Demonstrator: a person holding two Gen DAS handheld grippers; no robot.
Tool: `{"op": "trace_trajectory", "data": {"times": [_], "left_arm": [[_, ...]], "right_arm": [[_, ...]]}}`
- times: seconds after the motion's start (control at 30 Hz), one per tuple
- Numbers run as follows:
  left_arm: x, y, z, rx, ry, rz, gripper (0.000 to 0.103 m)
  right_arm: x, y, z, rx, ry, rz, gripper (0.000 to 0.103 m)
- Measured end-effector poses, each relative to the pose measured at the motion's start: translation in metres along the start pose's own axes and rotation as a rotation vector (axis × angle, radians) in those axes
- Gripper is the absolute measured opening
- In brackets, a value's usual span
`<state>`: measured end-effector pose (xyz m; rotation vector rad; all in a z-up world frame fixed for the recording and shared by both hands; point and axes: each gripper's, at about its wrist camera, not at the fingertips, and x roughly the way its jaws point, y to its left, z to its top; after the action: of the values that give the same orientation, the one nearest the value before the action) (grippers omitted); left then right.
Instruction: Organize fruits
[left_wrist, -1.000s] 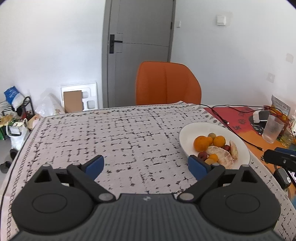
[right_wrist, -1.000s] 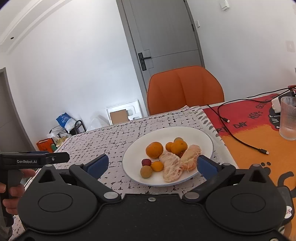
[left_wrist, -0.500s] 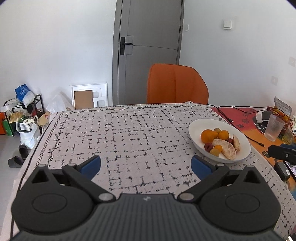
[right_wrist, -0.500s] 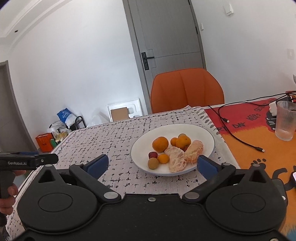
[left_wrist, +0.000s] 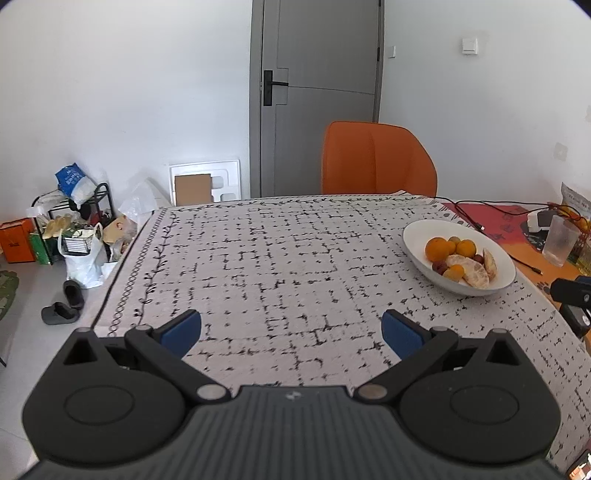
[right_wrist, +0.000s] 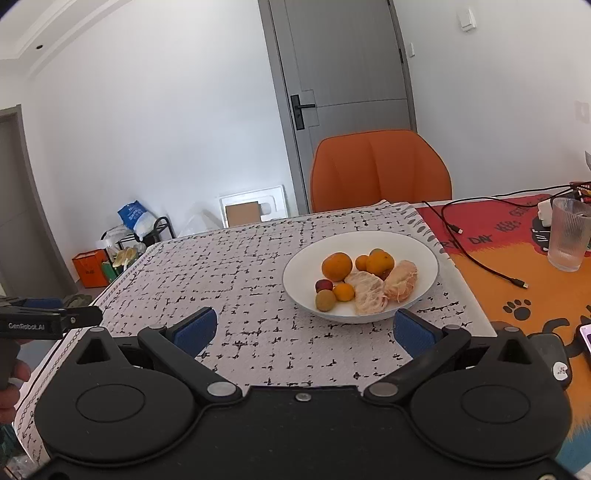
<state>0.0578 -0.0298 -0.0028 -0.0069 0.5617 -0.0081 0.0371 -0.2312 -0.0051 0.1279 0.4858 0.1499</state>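
A white plate (right_wrist: 424, 254) (left_wrist: 413, 236) sits on the patterned tablecloth and holds oranges (right_wrist: 336, 266), two peeled pomelo segments (right_wrist: 367, 291), a small red fruit (right_wrist: 324, 285) and a brownish one (right_wrist: 325, 300). My right gripper (right_wrist: 302, 330) is open and empty, just short of the plate's near rim. My left gripper (left_wrist: 291, 328) is open and empty over bare cloth, well left of the plate. The left gripper's side also shows at the left edge of the right wrist view (right_wrist: 48, 319).
An orange chair (left_wrist: 376, 162) stands at the table's far side. Right of the cloth lie an orange-red mat (right_wrist: 517, 266), a black cable (right_wrist: 476, 258) and a ribbed glass (right_wrist: 569, 238). Bags and a rack (left_wrist: 74, 229) sit on the floor at left.
Both grippers have pulled back and away from the plate. The plate now looks smaller and farther in both views, and the left gripper has drifted left. Both stay open.
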Motion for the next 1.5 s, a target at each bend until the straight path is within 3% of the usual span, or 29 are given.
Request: {"op": "trace_trajectory", "data": {"times": [0.23, 0.53, 0.73, 1.5], "left_arm": [[-0.012, 0.006, -0.009, -0.002, 0.010, 0.015, 0.103], [-0.028, 0.009, -0.022, -0.015, 0.005, -0.010, 0.103], [-0.038, 0.012, -0.021, -0.017, -0.017, 0.015, 0.103], [-0.042, 0.014, -0.022, -0.018, -0.035, 0.012, 0.103]], "right_arm": [[-0.007, 0.005, -0.009, 0.021, 0.043, 0.000, 0.103], [-0.025, 0.020, -0.019, 0.001, 0.016, -0.006, 0.103], [-0.027, 0.023, -0.020, -0.002, 0.016, 0.007, 0.103], [-0.030, 0.022, -0.019, 0.003, -0.014, -0.014, 0.103]]}}
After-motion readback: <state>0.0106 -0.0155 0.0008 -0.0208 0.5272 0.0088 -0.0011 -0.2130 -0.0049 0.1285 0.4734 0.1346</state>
